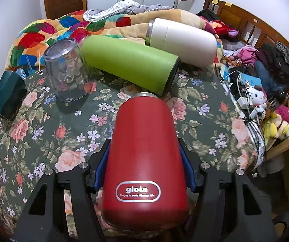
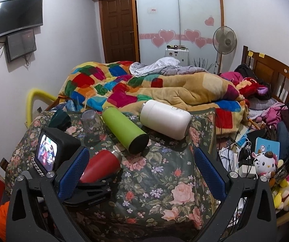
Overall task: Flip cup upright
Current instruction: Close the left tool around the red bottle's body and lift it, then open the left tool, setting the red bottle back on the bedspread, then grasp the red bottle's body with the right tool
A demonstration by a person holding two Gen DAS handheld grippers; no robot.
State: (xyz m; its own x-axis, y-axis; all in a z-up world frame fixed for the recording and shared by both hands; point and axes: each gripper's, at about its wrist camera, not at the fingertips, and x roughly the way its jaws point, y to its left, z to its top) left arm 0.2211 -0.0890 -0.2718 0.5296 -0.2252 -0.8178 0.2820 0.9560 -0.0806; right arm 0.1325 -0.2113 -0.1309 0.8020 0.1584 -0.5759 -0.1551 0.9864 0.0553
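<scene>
Already the left gripper (image 1: 144, 173) clamps the red cup (image 1: 144, 161) lying on the floral cushion (image 2: 164, 181), long axis pointing toward the green bottle (image 1: 130, 62), while the right gripper (image 2: 142, 173) hangs open nearby.

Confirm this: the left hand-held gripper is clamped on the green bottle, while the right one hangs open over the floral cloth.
Not quite. The left hand-held gripper is clamped on the red bottle, as the left wrist view shows; the green bottle lies untouched. The right hand-held gripper does hang open over the floral cloth.

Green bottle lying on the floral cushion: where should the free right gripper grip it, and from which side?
Grip the green bottle mid-body from above, fingers straddling its width. It lies on its side, smooth and cylindrical, dark end toward the open right gripper.
</scene>
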